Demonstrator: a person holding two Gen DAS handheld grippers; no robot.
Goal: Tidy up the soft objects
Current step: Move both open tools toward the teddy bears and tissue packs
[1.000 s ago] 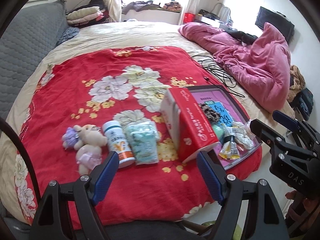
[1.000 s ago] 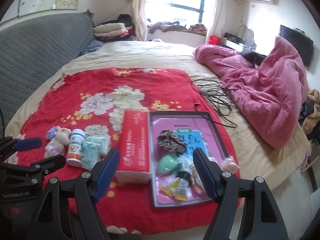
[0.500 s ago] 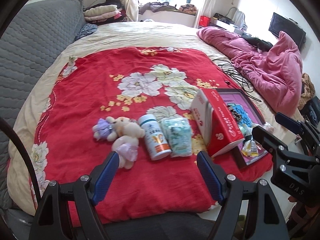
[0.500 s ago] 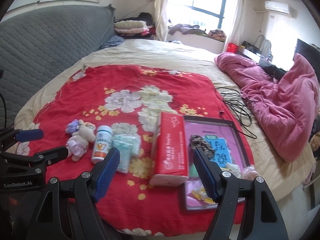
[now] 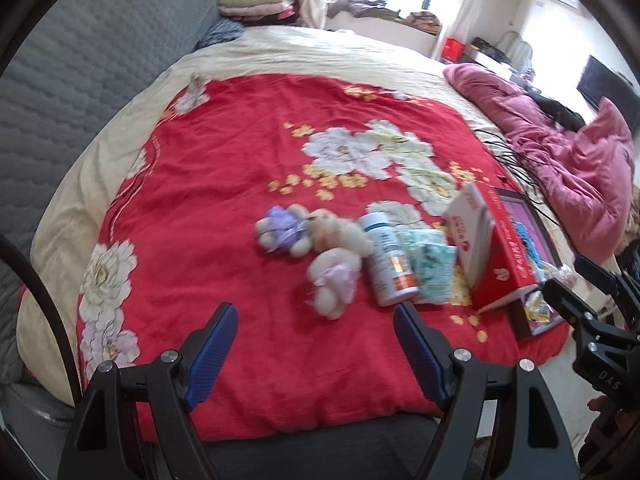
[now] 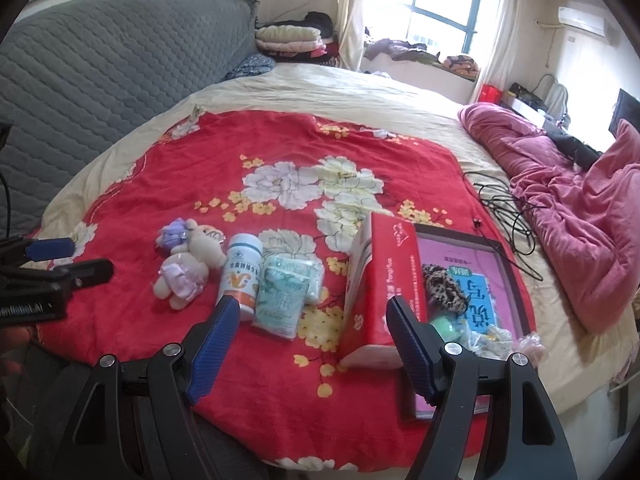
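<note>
From my right wrist camera the writing is easiest to catch: the other tool at the left edge carries "GenRobot.AI", partly cut off, and in the left wrist view the tool at the right edge shows "DAS". The white bottle (image 6: 240, 276) lying on the red floral blanket (image 6: 280, 152) has an orange band and Chinese characters I cannot read. The red tissue box (image 6: 380, 280) bears white script along its side, too small for me to make out. The pink tray (image 6: 460, 248) shows large blue Chinese characters on its floor, half covered by a leopard-print scrunchie (image 6: 444, 288).

My left gripper (image 5: 316, 348) hangs with its blue fingers (image 5: 212, 352) well apart, nothing between them, touching nothing. My right gripper (image 6: 312, 340) is the same: fingers (image 6: 212, 340) spread wide and empty, above the blanket's near edge.

The soft things lie in a row on the bed: a plush bear (image 5: 332, 256) in a lilac dress with a small purple plush (image 5: 280, 228) touching it, the bottle just beside them, then two pale green tissue packs (image 5: 430, 268) overlapping, against the tissue box. The tray sits just beyond the box.
</note>
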